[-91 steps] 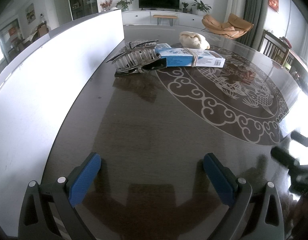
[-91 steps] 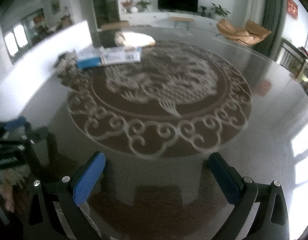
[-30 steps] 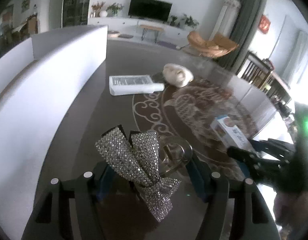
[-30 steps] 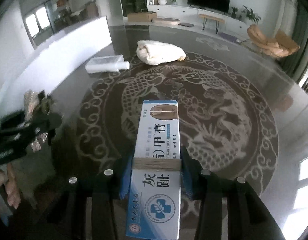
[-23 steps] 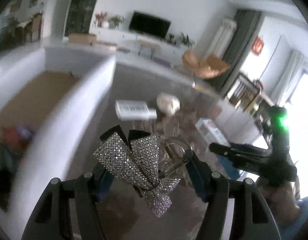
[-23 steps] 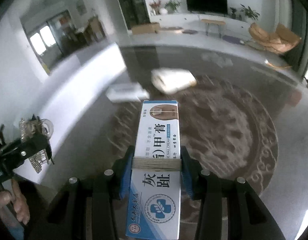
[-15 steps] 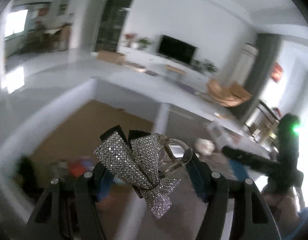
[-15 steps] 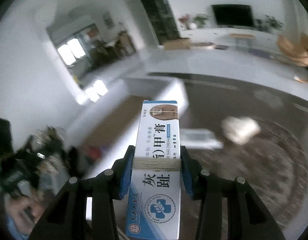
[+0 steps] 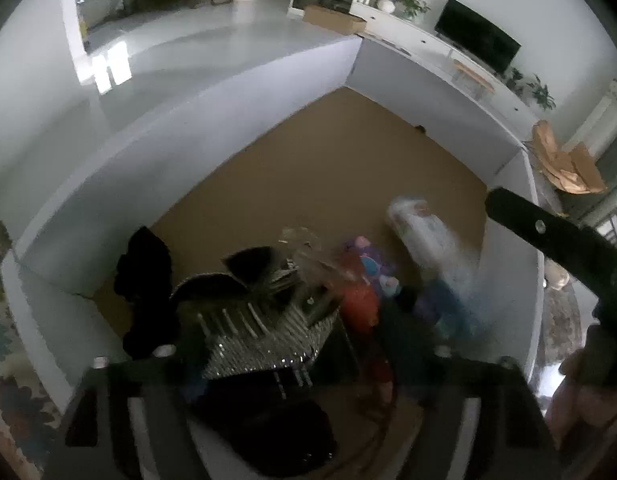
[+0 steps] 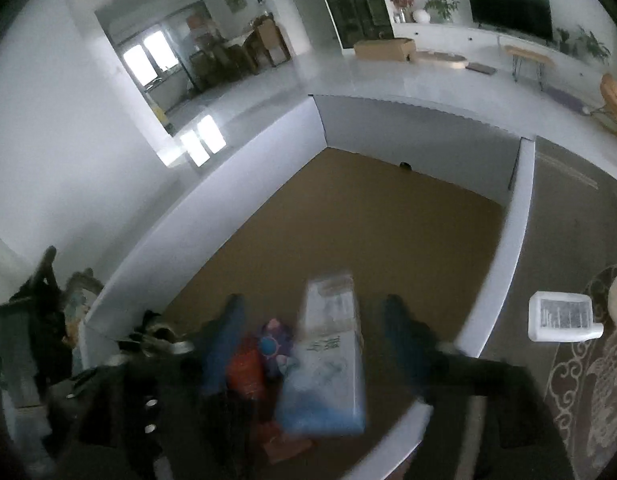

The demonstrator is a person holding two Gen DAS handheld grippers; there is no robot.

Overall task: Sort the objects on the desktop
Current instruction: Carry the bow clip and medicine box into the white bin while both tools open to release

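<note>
The rhinestone bow hair clip (image 9: 260, 336) and the blue-and-white cream box (image 10: 328, 364), both blurred, are seen between the just-widened jaws of the left gripper (image 9: 308, 364) and right gripper (image 10: 312, 344), unclamped, over the white-walled storage box (image 10: 268, 168) near its cluttered corner; a white bottle (image 10: 564, 316) lies outside on the table (image 10: 568, 208)

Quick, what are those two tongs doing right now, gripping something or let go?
Left tongs: open, just widened; the sparkly hair clip sits loose between them.
Right tongs: open, just widened; the blue and white box is released over the bin.
</note>
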